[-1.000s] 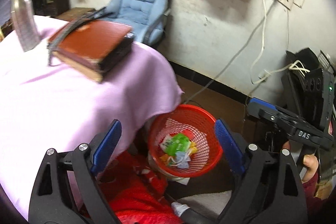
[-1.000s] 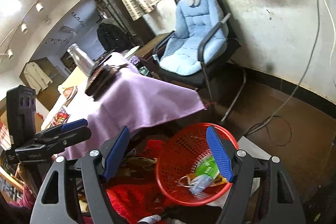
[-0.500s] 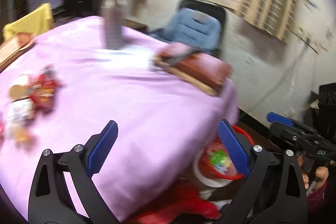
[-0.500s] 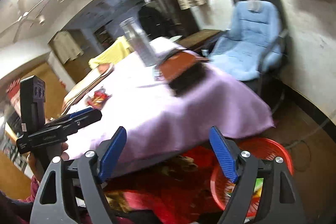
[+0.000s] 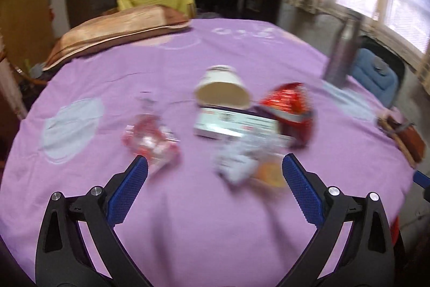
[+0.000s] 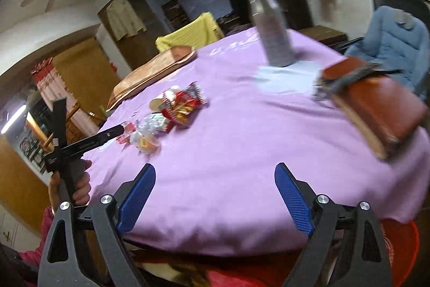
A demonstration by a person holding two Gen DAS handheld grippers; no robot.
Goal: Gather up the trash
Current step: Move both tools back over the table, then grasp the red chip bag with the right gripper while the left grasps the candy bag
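Trash lies in a loose pile on the purple tablecloth (image 5: 188, 206): a tipped paper cup (image 5: 221, 90), a white box (image 5: 231, 125), a red snack wrapper (image 5: 290, 109), a clear red-printed wrapper (image 5: 150, 139) and a crumpled white wrapper (image 5: 236, 163). My left gripper (image 5: 213, 160) hovers just short of the pile, jaws opening, nothing between them. My right gripper (image 6: 215, 168) is over the table's near edge, jaws opening and empty, with the pile (image 6: 177, 104) farther off to its left. The red basket (image 6: 400, 241) peeks out below the table at lower right.
A steel bottle (image 6: 271, 26) stands at the back of the table and a brown book (image 6: 376, 109) lies at the right edge. A cushion (image 5: 115, 26) rests on the far left side. A blue padded chair (image 6: 397, 36) is behind the table. A hand (image 6: 78, 184) holds the left gripper.
Both views have swung up from the red basket on the floor to the tabletop and its trash pile. Both pairs of jaws stand wider than before.
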